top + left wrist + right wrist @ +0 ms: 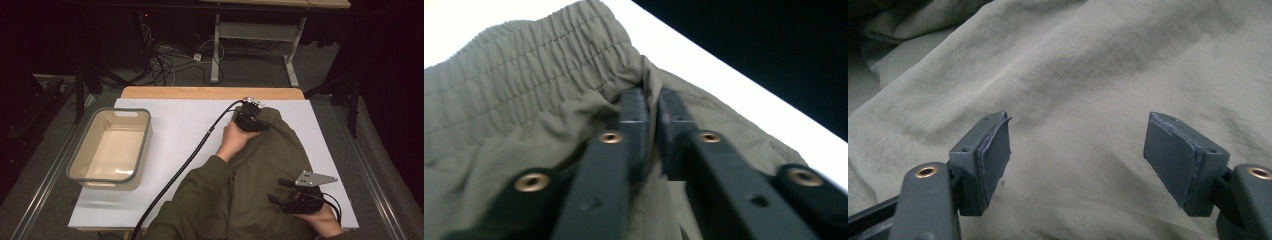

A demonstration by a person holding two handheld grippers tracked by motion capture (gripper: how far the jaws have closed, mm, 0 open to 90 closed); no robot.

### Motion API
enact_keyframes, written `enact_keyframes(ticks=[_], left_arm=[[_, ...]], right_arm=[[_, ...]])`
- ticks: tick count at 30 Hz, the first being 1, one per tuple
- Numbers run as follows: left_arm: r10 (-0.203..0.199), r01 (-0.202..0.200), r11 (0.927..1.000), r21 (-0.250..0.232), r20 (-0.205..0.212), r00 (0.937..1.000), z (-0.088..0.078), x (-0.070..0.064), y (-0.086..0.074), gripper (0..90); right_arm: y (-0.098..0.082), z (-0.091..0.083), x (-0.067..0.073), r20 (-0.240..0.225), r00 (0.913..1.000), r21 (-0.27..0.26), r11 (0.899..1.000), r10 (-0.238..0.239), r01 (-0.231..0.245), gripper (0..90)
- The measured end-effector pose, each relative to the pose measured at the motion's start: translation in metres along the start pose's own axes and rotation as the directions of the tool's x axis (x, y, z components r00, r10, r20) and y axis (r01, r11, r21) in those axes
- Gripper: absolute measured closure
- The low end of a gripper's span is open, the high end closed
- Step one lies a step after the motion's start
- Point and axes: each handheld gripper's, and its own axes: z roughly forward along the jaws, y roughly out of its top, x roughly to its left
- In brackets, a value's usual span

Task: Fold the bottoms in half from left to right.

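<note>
On the desk [165, 150], a white surface with a wooden edge at its far side, the largest thing is an olive-green garment [270, 170] that lies over the right half and hangs off the near edge toward the person. Its elastic waistband [534, 75], gathered in ridges, sits at the far end close to the desk's back edge, so these look like trousers or shorts. Well apart on the left stands a beige bin [111, 148] with a grey-green rim, and nothing is in it.

Judging by how things lie, the work is at an early stage: the garment is spread out with loose creases, no neat fold shows, and if the bin is where it is meant to go, that step is not yet done. What is in hand seems to be taking hold of the waistband end to straighten or fold it.

At that far end the left tool [651, 117] has its jaws drawn narrow, almost together, with a pinch of cloth bunched between them just below the waistband. Nearer the person, the right tool [1078, 155] hangs just above the fabric with its jaws wide and nothing between its pads [995, 155].
</note>
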Motion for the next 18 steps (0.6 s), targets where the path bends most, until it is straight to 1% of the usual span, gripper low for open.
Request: enact_keyframes(ticks=[1, 3, 4, 6, 7, 8, 15, 18], left_arm=[[0.004, -0.004, 1.0, 0.004, -0.008, 1.0, 0.0, 0.0, 0.0, 68.4], [0.007, -0.007, 1.0, 0.006, -0.009, 0.9999, -0.004, 0.001, 0.0, 63.4], [0.009, -0.009, 0.9999, 0.006, -0.009, 0.9999, -0.006, 0.002, 0.0, 59.3], [0.018, -0.018, 0.9998, 0.006, -0.008, 0.9998, -0.013, 0.002, 0.0, 58.7], [0.021, -0.021, 0.9998, 0.006, -0.013, 0.9997, -0.016, 0.003, -0.001, 54.7], [0.026, -0.026, 0.9996, 0.014, -0.01, 0.9996, -0.021, 0.004, -0.003, 53.3], [0.034, -0.034, 0.9993, 0.012, -0.022, 0.9992, -0.047, 0.011, -0.021, 53.2], [0.027, -0.027, 0.9996, 0.008, -0.017, 0.9995, -0.058, 0.014, -0.03, 53.1]], right_arm=[[0.0, 0.0, 0.0, 0.0, 1.0, -0.001, 1.0, 0.0, 0.0, 27.3], [0.0, 0.0, 0.0, 0.0, 1.0, -0.001, 1.0, 0.0, 0.0, 27.3], [0.0, 0.0, 0.0, 0.0, 1.0, 0.0, 1.0, 0.0, 0.0, 27.3], [0.0, 0.0, 0.0, 0.0, 1.0, 0.0, 1.0, 0.001, -0.001, 27.3], [0.0, 0.0, 0.0, 0.001, 1.0, 0.0, 1.0, 0.0, 0.0, 27.3], [0.0, 0.0, 0.0, 0.0, 1.0, 0.001, 1.0, 0.001, -0.001, 27.3], [0.0, 0.001, 0.0, 0.002, 1.0, 0.005, 1.0, -0.003, 0.003, 27.3], [0.0, 0.001, 0.0, 0.004, 1.0, 0.009, 1.0, -0.001, 0.001, 27.3]])
